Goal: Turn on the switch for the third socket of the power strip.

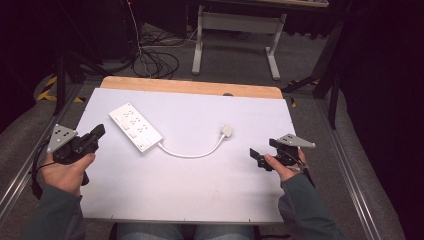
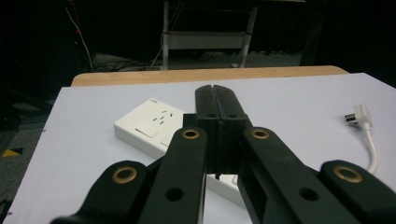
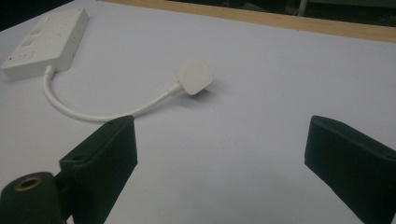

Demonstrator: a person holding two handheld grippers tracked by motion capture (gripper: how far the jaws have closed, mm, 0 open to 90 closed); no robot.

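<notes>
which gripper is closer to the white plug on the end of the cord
Right. The right gripper sits just right of the plug, open. The left gripper is across the power strip, shut.

White table [image 1: 200,190], power strip [image 1: 135,127], plug [image 1: 227,131]

You are working over a matt white sheet [image 1: 200,185] edged by smooth wood [image 1: 190,86], facing a glossy white plastic power strip [image 1: 135,127].

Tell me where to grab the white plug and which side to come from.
Grip the plug across its flat body sides, not the thin cord. It lies loose at the cord's end, nearer the right gripper, whose jaws already stand open and point toward it. Probably best to come from the right, clear of the power strip.
</notes>
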